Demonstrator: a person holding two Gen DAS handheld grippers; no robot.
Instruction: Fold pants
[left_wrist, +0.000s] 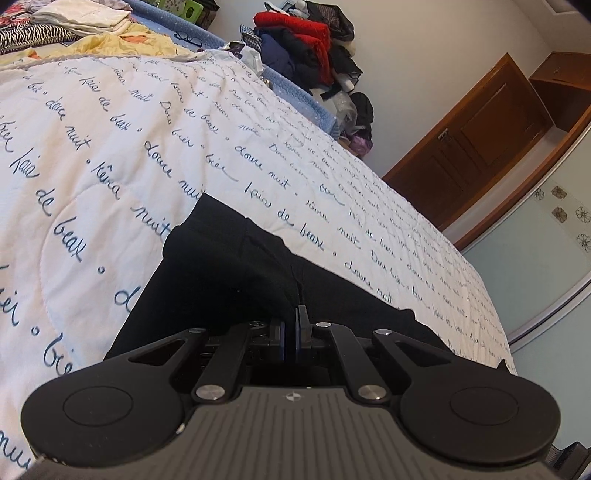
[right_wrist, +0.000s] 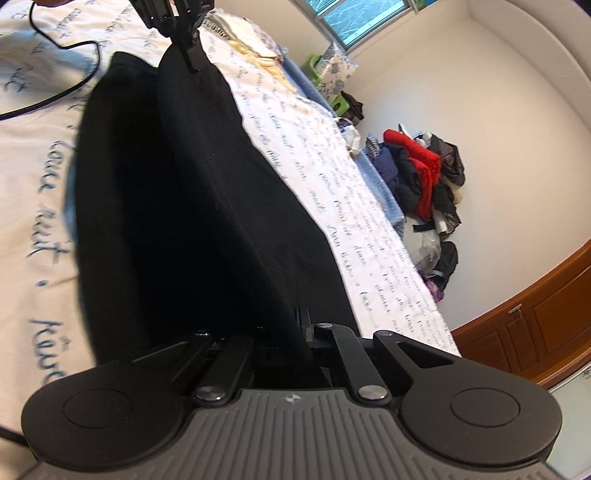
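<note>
Bedspread (left_wrist: 110, 155) underneath, both claws (left_wrist: 295, 325) (right_wrist: 304, 325) pinch pants (right_wrist: 203, 221).

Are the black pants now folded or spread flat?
Partly folded: the black pants show one layer lifted over another, with both grippers shut on the top edge.

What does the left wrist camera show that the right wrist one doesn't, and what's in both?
Only the left wrist view shows the left gripper close up, shut on the black pants, plus eyeglasses and folded laundry at the far end of the quilt.

Only the right wrist view shows the right gripper shut on the pants, the left gripper from outside pinching the far end, a black cable and a window.

Both show the script-printed quilt, the clothes pile by the wall and the wooden cabinet.
</note>
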